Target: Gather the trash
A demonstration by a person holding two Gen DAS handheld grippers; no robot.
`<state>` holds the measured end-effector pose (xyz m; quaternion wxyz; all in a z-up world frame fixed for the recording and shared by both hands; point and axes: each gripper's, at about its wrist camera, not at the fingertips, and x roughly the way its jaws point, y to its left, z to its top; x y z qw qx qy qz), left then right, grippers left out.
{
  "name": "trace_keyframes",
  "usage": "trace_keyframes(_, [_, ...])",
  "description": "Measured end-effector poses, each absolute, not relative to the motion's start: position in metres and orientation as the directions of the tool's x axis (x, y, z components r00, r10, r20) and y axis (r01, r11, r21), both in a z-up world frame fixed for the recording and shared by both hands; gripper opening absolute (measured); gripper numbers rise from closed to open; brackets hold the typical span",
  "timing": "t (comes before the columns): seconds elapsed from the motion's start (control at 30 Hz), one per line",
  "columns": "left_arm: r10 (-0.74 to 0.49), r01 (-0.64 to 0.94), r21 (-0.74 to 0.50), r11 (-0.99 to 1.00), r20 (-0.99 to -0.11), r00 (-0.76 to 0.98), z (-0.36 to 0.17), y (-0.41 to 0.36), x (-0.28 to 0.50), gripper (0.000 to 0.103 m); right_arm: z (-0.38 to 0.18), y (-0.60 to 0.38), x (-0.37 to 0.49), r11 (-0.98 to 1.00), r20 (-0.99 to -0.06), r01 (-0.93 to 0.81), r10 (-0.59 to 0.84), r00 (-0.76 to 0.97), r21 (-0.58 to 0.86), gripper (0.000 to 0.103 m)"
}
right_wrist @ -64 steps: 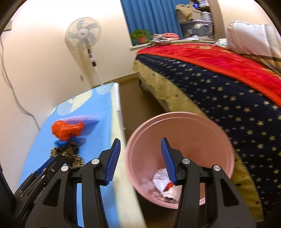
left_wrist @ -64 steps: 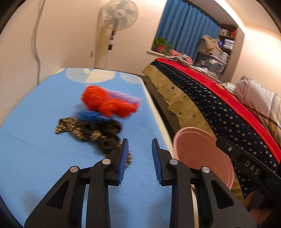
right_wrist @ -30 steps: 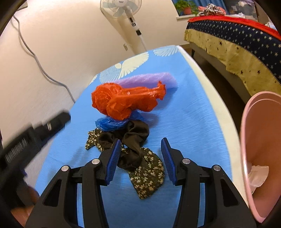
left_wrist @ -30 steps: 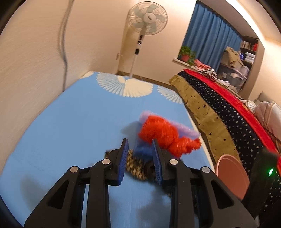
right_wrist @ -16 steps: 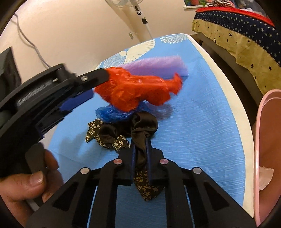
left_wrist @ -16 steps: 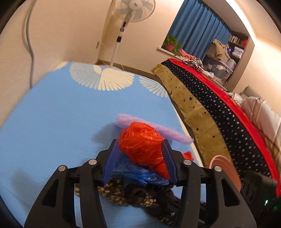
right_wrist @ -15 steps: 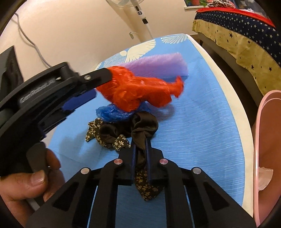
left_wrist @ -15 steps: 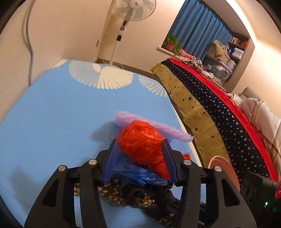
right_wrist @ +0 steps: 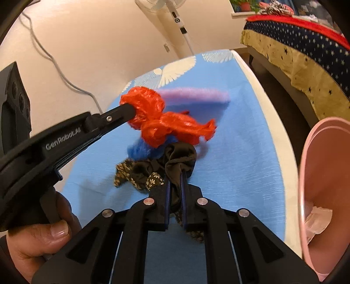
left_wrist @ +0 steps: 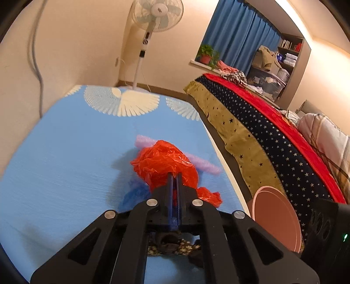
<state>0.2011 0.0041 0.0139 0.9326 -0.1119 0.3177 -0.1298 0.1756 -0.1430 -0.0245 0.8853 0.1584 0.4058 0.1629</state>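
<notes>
My left gripper (left_wrist: pixel 174 177) is shut on a crumpled red plastic bag (left_wrist: pixel 164 165) and holds it just above the blue mat (left_wrist: pixel 65 153); the bag also shows in the right wrist view (right_wrist: pixel 166 124). My right gripper (right_wrist: pixel 174 183) is shut on a black and floral cloth (right_wrist: pixel 175 161) lying on the mat. A blue plastic bag (right_wrist: pixel 142 149) lies under the red one. A purple foam strip (right_wrist: pixel 192 95) lies behind them. The pink bin (right_wrist: pixel 323 187) stands at the right, with crumpled paper (right_wrist: pixel 315 218) inside.
A standing fan (left_wrist: pixel 151 19) is at the far end of the mat. A bed with a starred cover (left_wrist: pixel 273 135) runs along the right, across a dark floor gap. A grey cable (right_wrist: pixel 54 63) hangs on the left wall.
My left gripper closed on the red bag and lifted it slightly. My right gripper stayed shut on the dark cloth.
</notes>
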Motion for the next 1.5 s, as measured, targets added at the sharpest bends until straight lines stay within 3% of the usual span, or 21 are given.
trace_keyframes(0.37, [-0.148, 0.029, -0.245, 0.969, -0.482, 0.864, 0.060, 0.041, 0.141, 0.002, 0.009, -0.151, 0.135, 0.913, -0.635, -0.155, 0.377, 0.674, 0.378, 0.008])
trace_keyframes(1.5, [-0.137, 0.035, -0.225, 0.974, -0.455, 0.880, 0.076, 0.027, 0.060, 0.002, 0.085, -0.217, 0.045, 0.900, -0.407, -0.146, 0.325, 0.854, 0.410, 0.008])
